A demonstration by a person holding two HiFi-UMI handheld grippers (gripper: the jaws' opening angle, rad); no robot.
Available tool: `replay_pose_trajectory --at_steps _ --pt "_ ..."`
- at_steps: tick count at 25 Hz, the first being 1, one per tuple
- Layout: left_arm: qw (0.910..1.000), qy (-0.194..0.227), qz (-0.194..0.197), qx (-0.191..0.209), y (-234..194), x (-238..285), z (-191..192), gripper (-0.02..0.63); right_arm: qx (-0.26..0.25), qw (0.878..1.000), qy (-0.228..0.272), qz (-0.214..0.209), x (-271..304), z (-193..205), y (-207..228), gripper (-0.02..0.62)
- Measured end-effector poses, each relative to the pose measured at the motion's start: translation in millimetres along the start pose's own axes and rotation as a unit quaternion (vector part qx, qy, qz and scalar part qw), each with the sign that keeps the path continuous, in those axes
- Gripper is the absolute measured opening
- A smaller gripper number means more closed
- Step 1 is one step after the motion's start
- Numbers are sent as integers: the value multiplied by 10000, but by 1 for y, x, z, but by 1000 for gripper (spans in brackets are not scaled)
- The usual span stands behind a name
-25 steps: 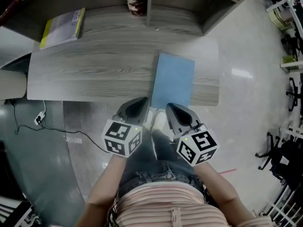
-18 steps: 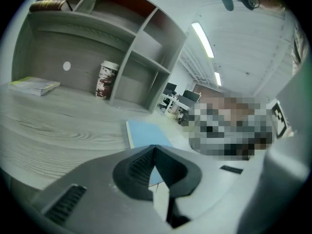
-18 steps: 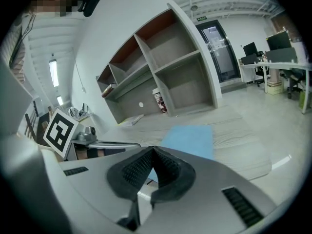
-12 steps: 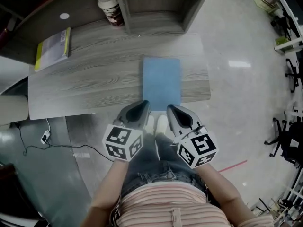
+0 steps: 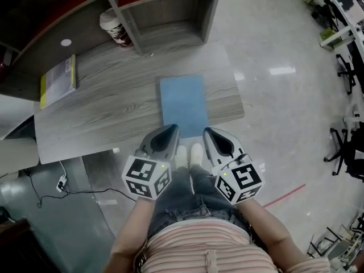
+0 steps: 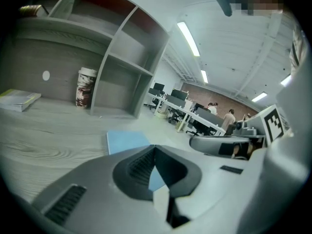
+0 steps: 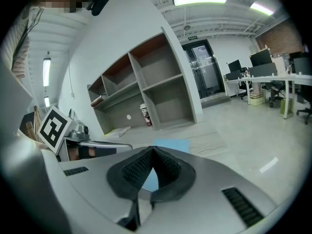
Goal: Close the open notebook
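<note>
The blue notebook (image 5: 183, 106) lies closed and flat on the grey wood-grain desk (image 5: 102, 112), close to its near right edge. My left gripper (image 5: 169, 131) and right gripper (image 5: 209, 132) hang side by side at the notebook's near edge, in front of the person's legs. Both are shut with nothing between the jaws. In the left gripper view the left gripper (image 6: 154, 147) has its tips together, with the notebook (image 6: 126, 141) beyond them. The right gripper view shows the right gripper (image 7: 153, 149) the same way, with the blue cover (image 7: 170, 144) just past it.
A yellow-edged book (image 5: 57, 81) lies at the desk's far left. A paper cup (image 5: 116, 27) stands by the shelf unit (image 5: 165, 10) at the back. A cable (image 5: 68, 178) runs over the floor at the left. Office chairs (image 5: 347, 152) stand at the right.
The head view has swung, so the desk and notebook now sit turned and further left. Both grippers stay shut and have lifted slightly near the notebook's near edge. The notebook lies closed throughout.
</note>
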State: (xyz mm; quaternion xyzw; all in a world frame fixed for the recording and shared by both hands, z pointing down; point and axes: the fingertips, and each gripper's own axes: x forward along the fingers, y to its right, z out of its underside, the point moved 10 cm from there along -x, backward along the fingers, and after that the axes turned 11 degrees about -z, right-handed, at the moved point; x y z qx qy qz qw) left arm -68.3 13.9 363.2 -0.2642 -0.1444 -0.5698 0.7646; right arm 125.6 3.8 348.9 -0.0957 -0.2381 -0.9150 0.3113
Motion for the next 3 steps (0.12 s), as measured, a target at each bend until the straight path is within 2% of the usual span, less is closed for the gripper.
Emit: replay_pose_trajectory --at_steps 3 --pt "10000 53 38 55 7 0 -4 12 -13 10000 27 86 -6 -2 4 9"
